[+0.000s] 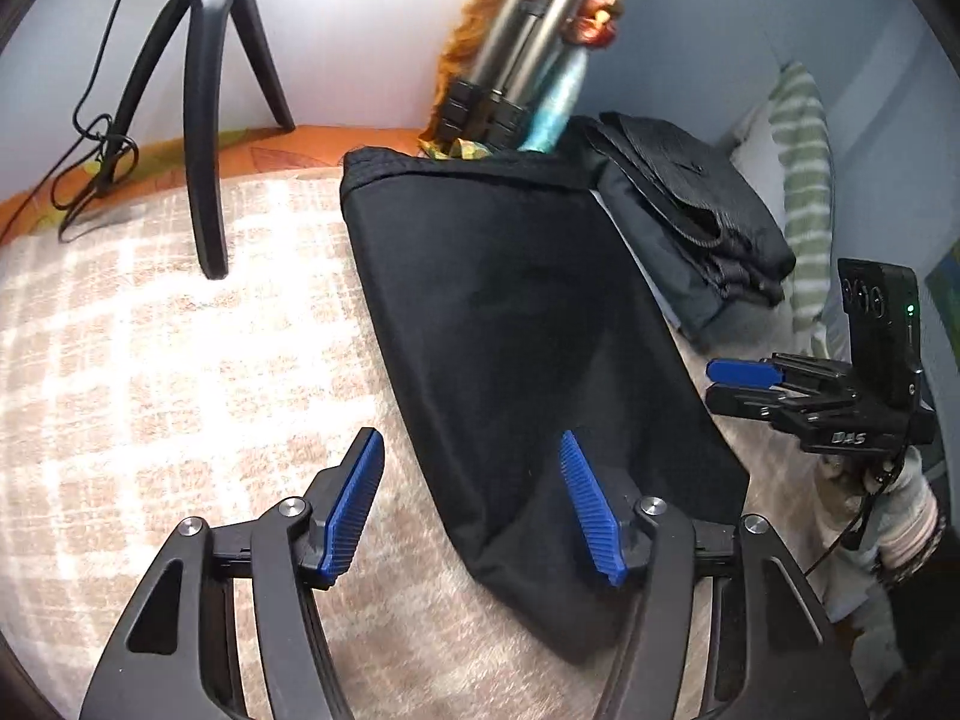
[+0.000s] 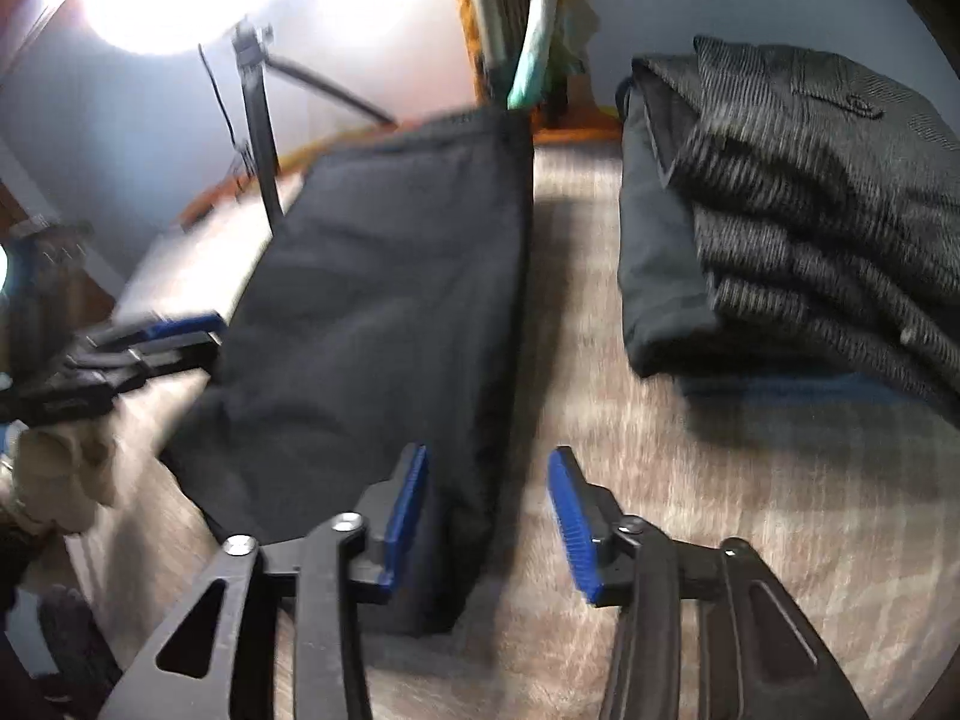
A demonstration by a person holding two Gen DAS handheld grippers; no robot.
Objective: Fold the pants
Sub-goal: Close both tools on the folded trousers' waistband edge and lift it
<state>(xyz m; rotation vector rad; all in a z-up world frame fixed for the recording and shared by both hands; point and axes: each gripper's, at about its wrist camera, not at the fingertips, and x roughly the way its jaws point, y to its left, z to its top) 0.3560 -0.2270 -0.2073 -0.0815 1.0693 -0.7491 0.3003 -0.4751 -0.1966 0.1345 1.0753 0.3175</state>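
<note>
The black pants (image 1: 510,324) are lying flat on the beige plaid blanket (image 1: 150,360), folded into a long narrow strip that's running away from both cameras toward the wall. The left gripper (image 1: 474,504) is hovering over the near end of that strip with its jaws standing about halfway open; one blue pad is sitting over the fabric and the other over bare blanket, and nothing's getting pinched between them. Same deal on the other side: the right gripper (image 2: 489,522) is hanging over the pants' other long edge, jaws parted, pads not pressing on anything. From the left wrist view the right gripper is showing up off to the side, just past the cloth's edge, with a sleeve (image 1: 900,534) trailing behind it. A stack of folded dark clothes (image 2: 798,228) is sitting on the blanket near the pants, clearly apart from them. A black tripod (image 1: 207,120) is standing on the blanket further back, its cable dangling alongside.
</note>
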